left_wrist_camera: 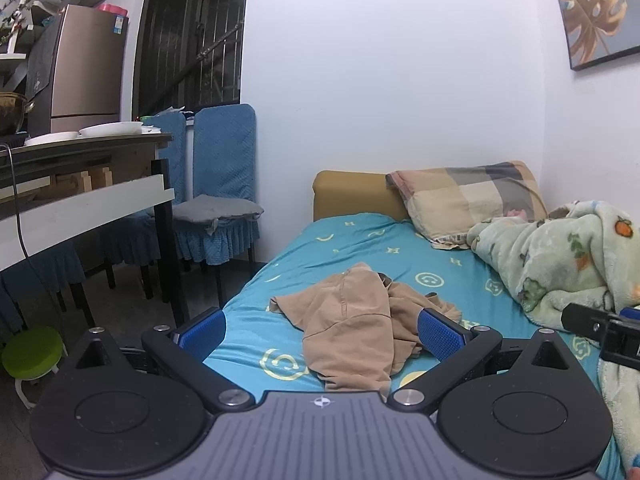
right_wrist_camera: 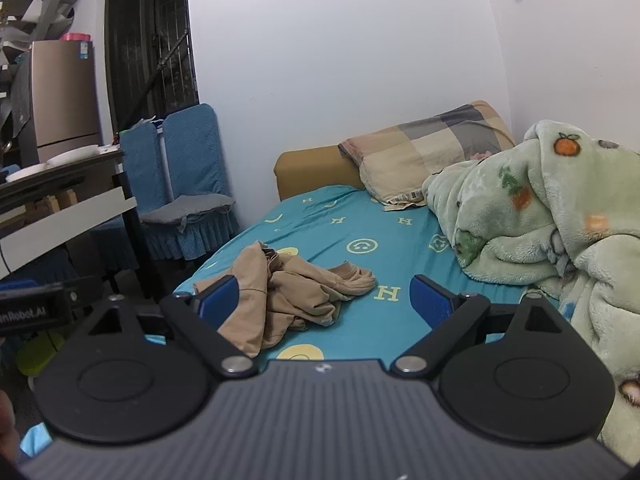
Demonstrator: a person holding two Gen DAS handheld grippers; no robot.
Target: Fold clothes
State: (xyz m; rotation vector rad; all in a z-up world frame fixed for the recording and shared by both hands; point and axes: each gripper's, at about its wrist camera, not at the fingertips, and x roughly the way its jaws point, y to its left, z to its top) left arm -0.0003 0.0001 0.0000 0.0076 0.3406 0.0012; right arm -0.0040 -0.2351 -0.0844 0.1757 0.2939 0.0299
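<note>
A crumpled tan garment [left_wrist_camera: 352, 320] lies in a heap on the teal bed sheet [left_wrist_camera: 360, 240]. My left gripper [left_wrist_camera: 320, 330] hovers open above the bed's near end, the garment showing between its blue pads [left_wrist_camera: 202, 330]. In the right wrist view the same tan garment [right_wrist_camera: 288, 292] lies left of centre on the teal bed sheet [right_wrist_camera: 380, 320]. My right gripper [right_wrist_camera: 324, 300] is open, nothing in it; its left pad [right_wrist_camera: 218, 300] sits in front of the garment's edge. The right gripper's black body [left_wrist_camera: 600, 326] shows at the right edge of the left wrist view.
A green fleece blanket [right_wrist_camera: 552, 216] is piled along the bed's right side, a checked pillow [left_wrist_camera: 468, 196] at the head against the wall. Left of the bed stand blue-covered chairs [left_wrist_camera: 216, 200], a table with white plates [left_wrist_camera: 80, 184] and a green stool [left_wrist_camera: 32, 350].
</note>
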